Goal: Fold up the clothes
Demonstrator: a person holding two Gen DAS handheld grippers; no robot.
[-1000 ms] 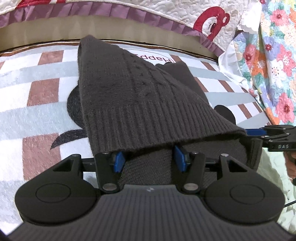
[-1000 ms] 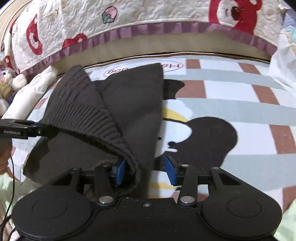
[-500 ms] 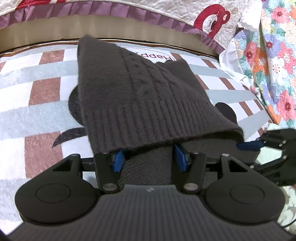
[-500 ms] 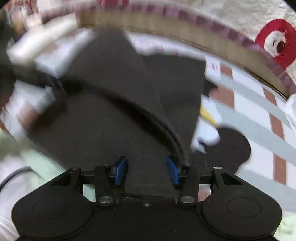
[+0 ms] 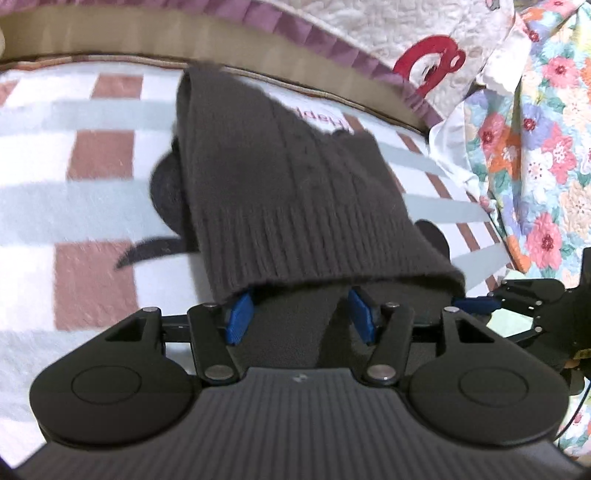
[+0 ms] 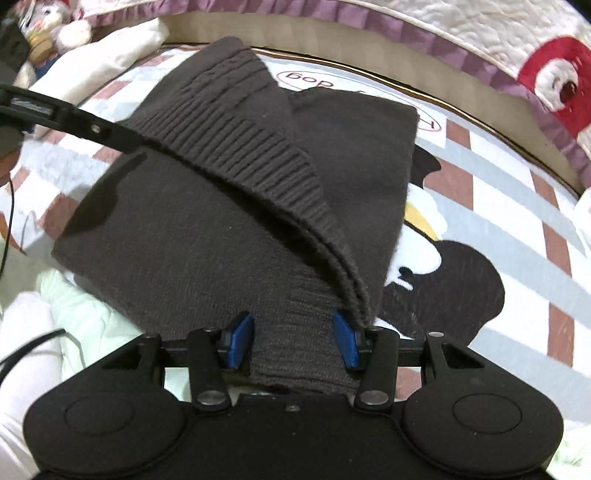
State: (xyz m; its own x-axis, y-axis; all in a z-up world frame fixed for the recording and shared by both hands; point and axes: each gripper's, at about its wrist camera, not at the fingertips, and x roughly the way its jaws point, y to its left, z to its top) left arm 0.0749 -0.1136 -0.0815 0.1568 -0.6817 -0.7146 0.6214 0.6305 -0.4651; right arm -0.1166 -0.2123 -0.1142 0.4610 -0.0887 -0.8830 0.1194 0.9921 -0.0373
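The dark knit sweater (image 6: 229, 206) fills the near middle of the checked blanket (image 6: 517, 206), its ribbed hem lifted into a ridge. Bare blanket lies open to the right and far left (image 5: 74, 206). A quilted bed edge (image 6: 461, 33) closes the far side; floral bedding (image 5: 535, 155) crowds the right, a white pillow (image 6: 110, 48) the far left.

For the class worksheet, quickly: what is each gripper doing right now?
Left gripper: open, its jaws apart under the sweater hem, gripping nothing.
Right gripper: open, with sweater fabric lying between its jaws, not pinched.
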